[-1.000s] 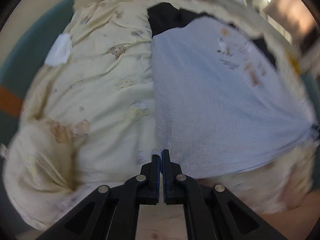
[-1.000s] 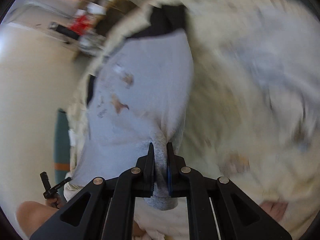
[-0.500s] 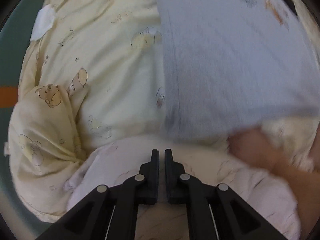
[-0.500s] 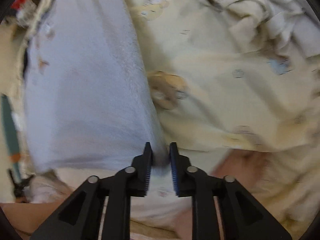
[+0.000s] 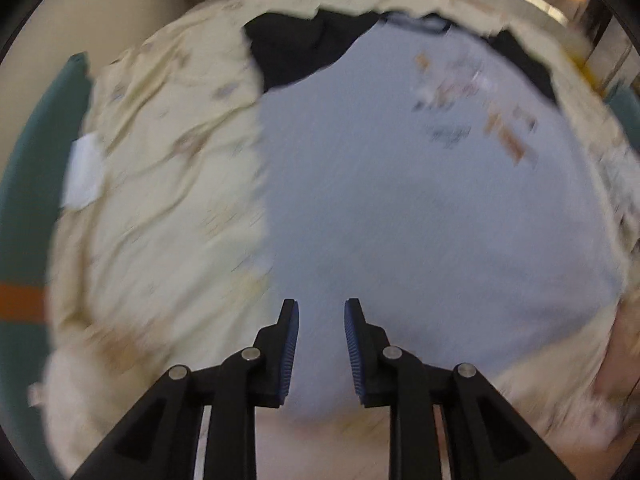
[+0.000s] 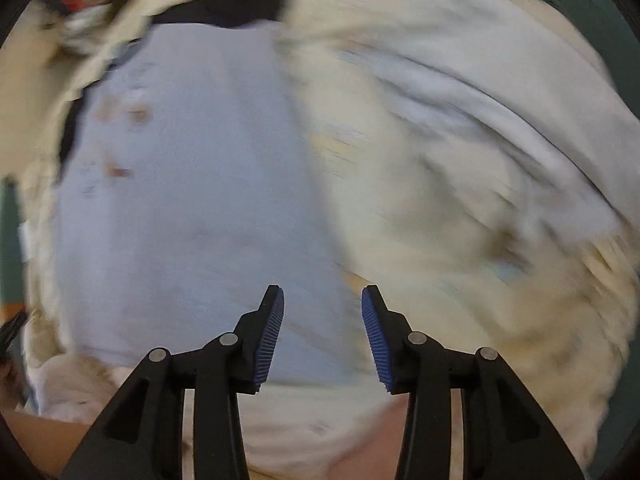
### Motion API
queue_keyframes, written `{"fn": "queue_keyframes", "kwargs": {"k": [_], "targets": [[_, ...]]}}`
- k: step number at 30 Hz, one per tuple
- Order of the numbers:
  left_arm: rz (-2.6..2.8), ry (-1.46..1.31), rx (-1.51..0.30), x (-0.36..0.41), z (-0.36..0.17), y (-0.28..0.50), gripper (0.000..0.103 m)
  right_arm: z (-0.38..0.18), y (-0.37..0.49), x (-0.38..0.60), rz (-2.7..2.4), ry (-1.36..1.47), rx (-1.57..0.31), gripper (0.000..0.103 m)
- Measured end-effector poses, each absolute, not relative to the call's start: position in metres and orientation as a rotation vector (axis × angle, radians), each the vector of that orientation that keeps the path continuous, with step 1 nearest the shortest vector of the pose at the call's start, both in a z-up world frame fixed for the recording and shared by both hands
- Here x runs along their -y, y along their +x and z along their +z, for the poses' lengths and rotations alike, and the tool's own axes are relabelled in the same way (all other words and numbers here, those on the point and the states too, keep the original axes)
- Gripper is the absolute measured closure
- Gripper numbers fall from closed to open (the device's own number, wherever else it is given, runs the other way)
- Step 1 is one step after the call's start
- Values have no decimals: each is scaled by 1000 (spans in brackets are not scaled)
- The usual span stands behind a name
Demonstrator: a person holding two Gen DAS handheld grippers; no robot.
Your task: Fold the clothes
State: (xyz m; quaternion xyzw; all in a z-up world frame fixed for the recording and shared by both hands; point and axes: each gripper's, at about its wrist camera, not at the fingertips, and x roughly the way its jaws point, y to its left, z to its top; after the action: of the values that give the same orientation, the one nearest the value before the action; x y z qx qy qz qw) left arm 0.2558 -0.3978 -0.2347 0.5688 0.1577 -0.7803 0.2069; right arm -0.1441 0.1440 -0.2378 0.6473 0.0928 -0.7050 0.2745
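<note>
A light blue shirt (image 5: 420,208) with a small print near its far end lies flat on a pale yellow bedsheet (image 5: 160,184). It also shows in the right wrist view (image 6: 192,208). My left gripper (image 5: 320,320) is open and empty above the shirt's near hem, toward its left edge. My right gripper (image 6: 323,308) is open and empty above the shirt's near right corner. Both views are blurred by motion.
A black garment (image 5: 296,52) lies under the shirt's far end. A white cloth patch (image 5: 82,172) lies on the sheet at the left. Rumpled white bedding (image 6: 500,128) lies to the right of the shirt. A teal bed edge (image 5: 28,184) runs along the left.
Both grippers have let go of the shirt's hem and opened. The shirt now lies flat on the bed, and both grippers have pulled up and back from it.
</note>
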Motion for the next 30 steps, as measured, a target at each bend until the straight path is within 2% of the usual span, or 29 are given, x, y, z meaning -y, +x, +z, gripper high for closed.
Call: {"fn": "queue_keyframes", "kwargs": {"k": [2,4,6,8,10,11,13,16,26,28,30], "targets": [[-2244,1550,-452,385,-257,234,79,-244,-139,-99,-1824,1631,-336,58],[-2314,1524,-490,369,-285,211,79,-258,-127,-65,-1749,1512,-329,58],[-2361,1508,-530,353,-308,195,85,-274,-113,-51,-1714,1503,-371,59],[-2371,1518,-549,339,-325,187,86,-290,-99,-39,-1682,1505,-419,62],[-2339,1593,-439,320,-341,180,89,-307,-85,-26,-1651,1507,-466,65],[-2279,1666,-364,313,-354,177,99,-315,-78,-20,-1635,1507,-490,65],[-2186,1738,-367,313,-370,183,99,-331,-65,-8,-1602,1508,-537,65],[-2140,1778,-365,317,-372,198,96,-349,-50,-6,-1572,1524,-604,65],[-1970,1905,-443,341,-368,263,101,-355,-54,-151,-1646,1732,-815,65],[-1982,1908,-447,341,-357,263,101,-346,-54,-159,-1656,1742,-878,65],[-2040,1879,-441,343,-336,260,101,-313,-56,-152,-1687,1623,-922,63]]}}
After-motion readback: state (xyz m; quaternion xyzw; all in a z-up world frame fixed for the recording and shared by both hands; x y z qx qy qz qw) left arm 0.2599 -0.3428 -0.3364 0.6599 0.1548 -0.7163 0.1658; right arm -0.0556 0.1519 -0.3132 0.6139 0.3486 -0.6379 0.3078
